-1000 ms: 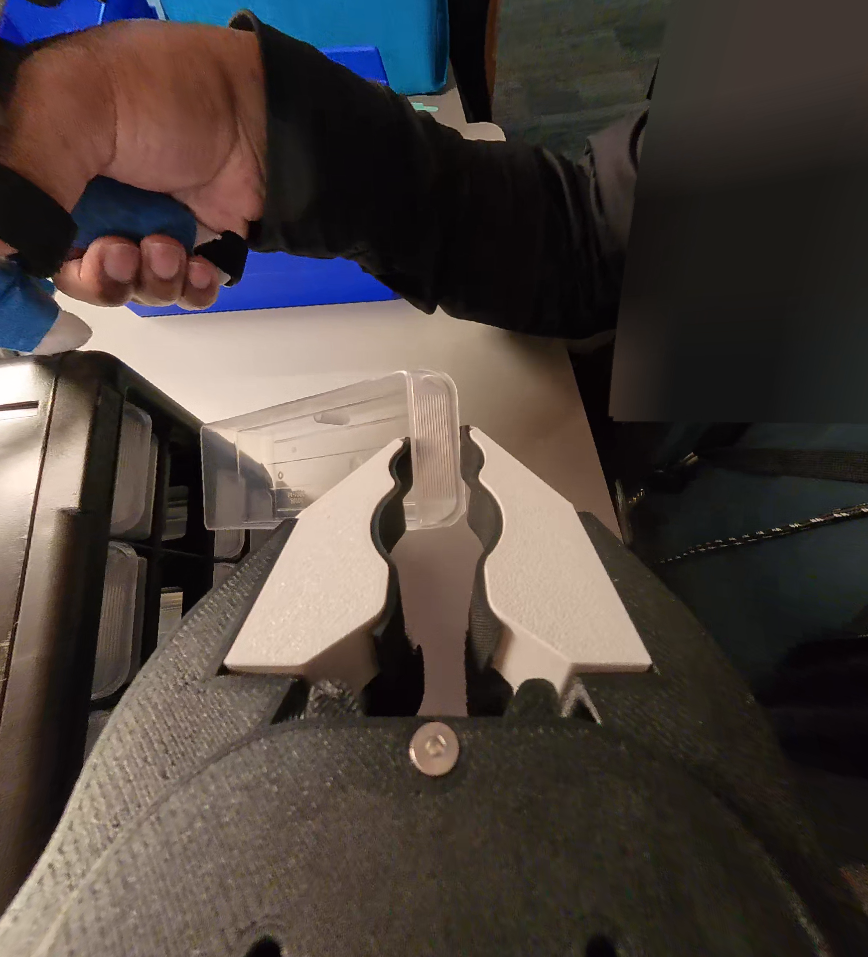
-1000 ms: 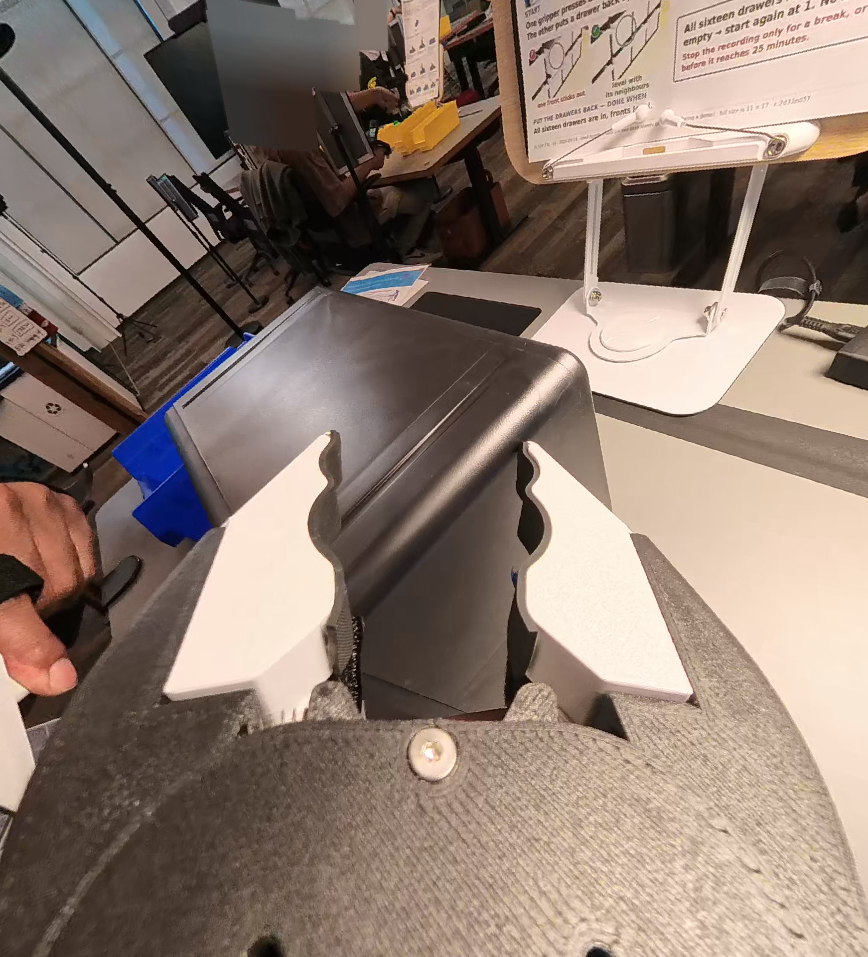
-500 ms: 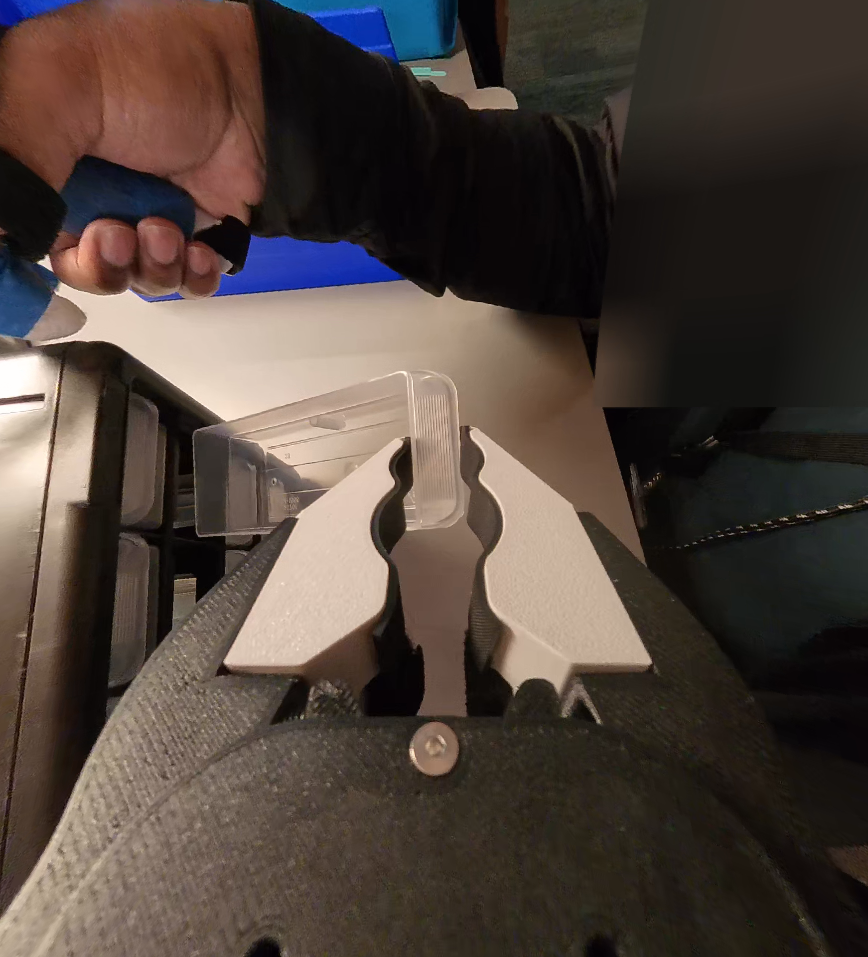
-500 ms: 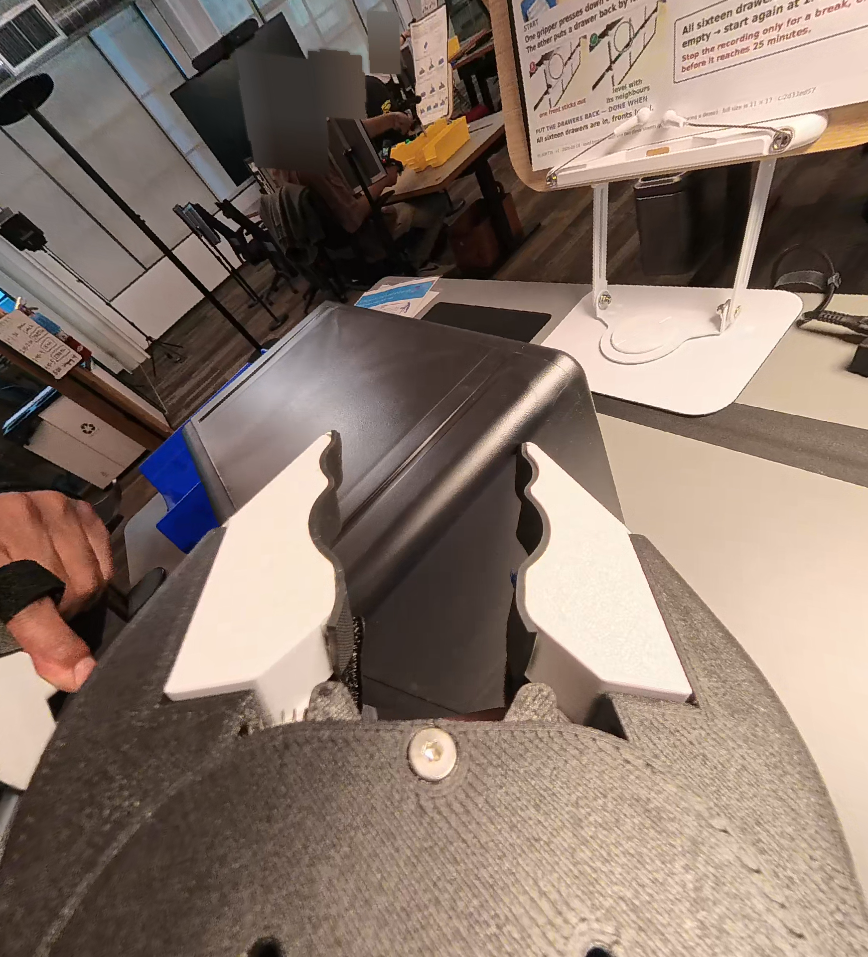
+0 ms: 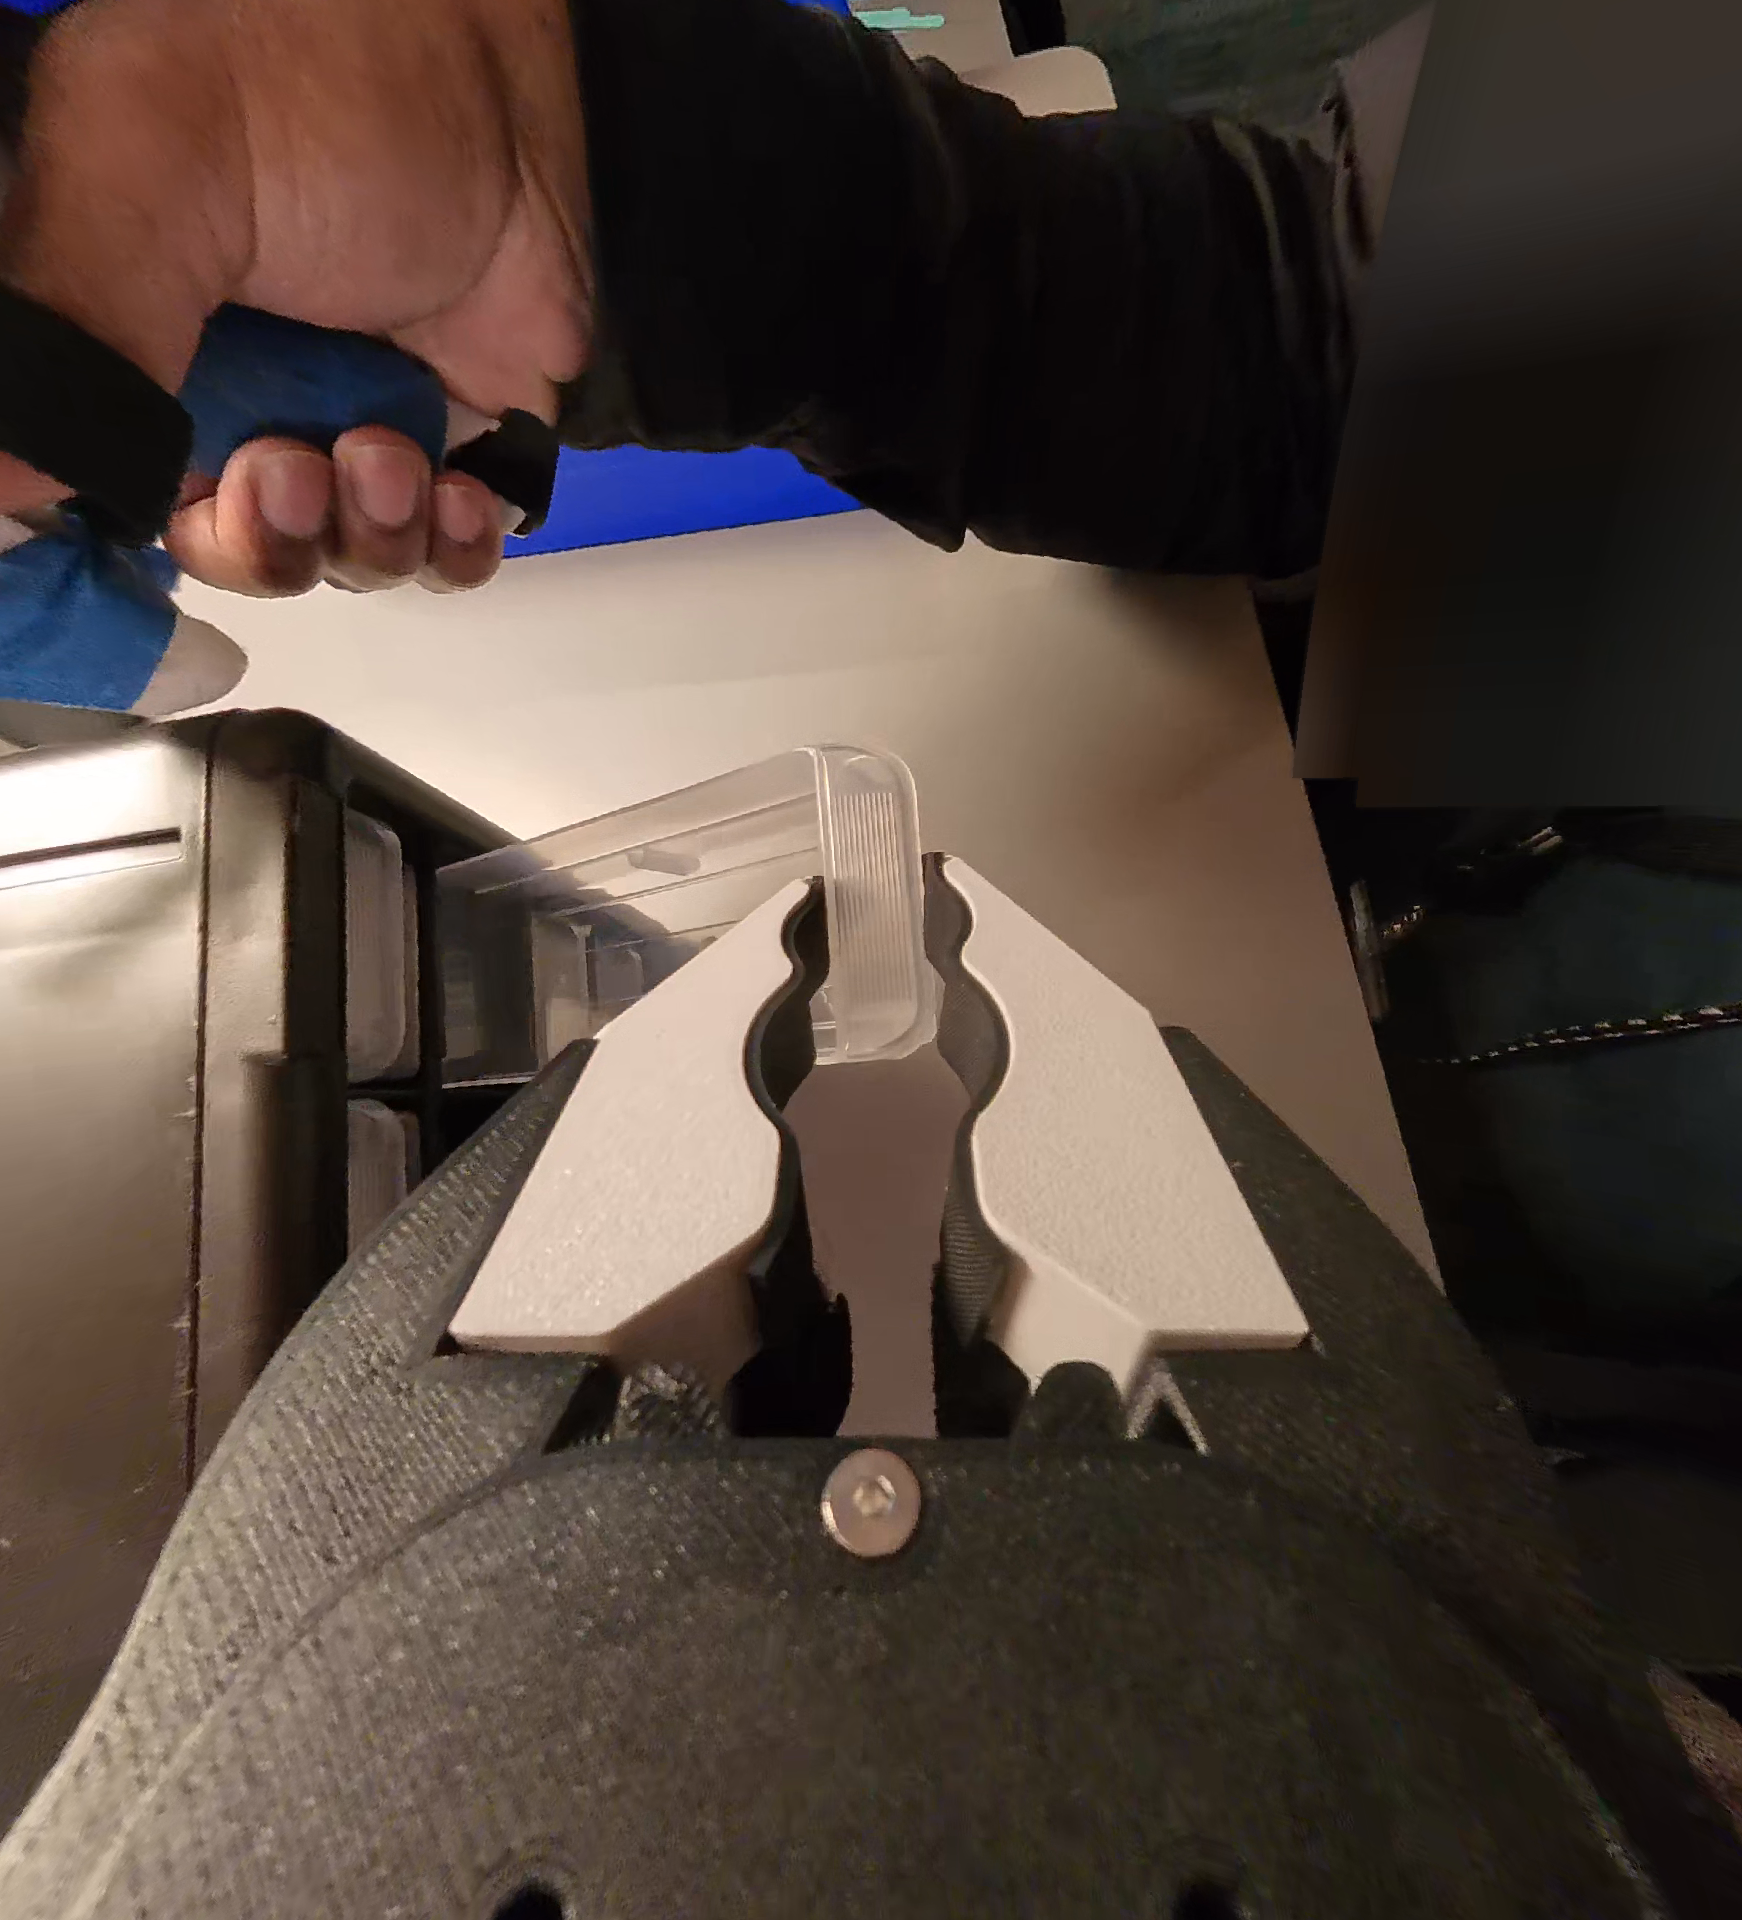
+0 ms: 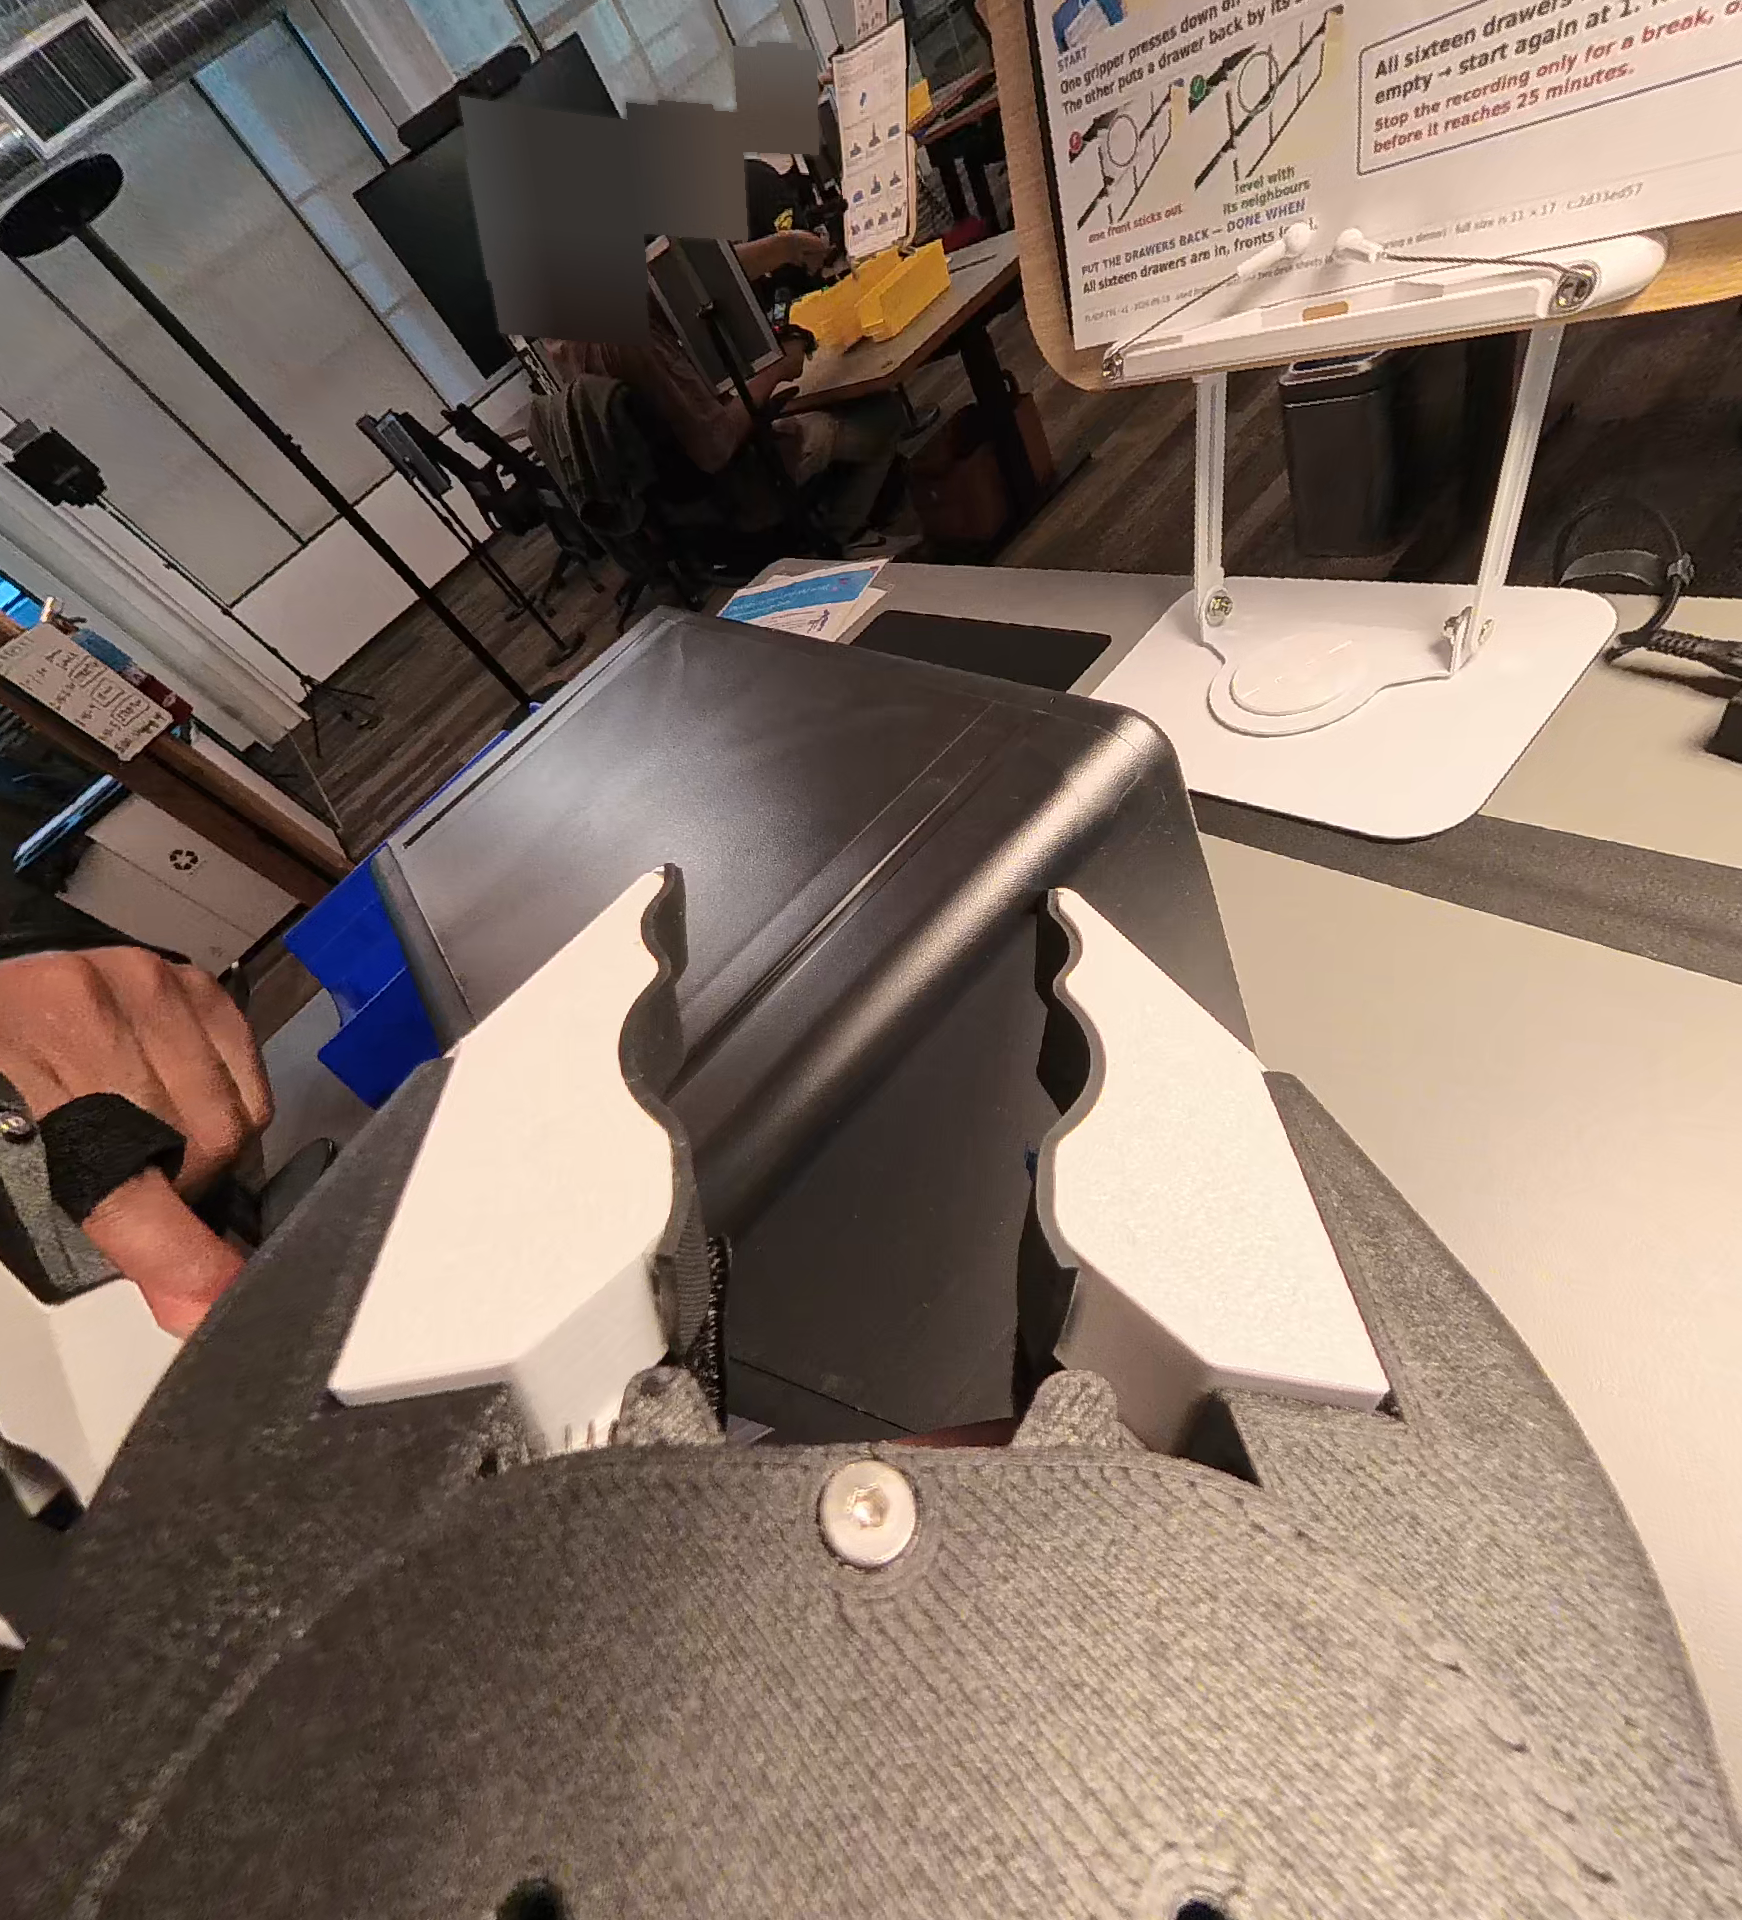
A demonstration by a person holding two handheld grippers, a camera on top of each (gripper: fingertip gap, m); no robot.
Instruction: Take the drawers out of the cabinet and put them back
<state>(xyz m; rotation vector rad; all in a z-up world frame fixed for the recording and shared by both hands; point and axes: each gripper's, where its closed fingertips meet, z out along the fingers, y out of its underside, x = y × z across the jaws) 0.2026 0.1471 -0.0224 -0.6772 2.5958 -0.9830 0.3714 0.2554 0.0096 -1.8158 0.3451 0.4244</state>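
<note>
My left jaws (image 5: 872,883) pinch the ribbed front of a clear drawer (image 5: 862,904), whose far end has drawn nearer its slot in the black cabinet (image 5: 67,987) to their left. My right jaws (image 6: 862,914) gape wide, holding nothing, over the cabinet's top. Insertion seems imminent.

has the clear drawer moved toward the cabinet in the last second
Yes. The clear drawer, gripped at its front by the left tongs, has slid toward the black cabinet: its rear end now overlaps the cabinet's front, no longer short of it.
</note>
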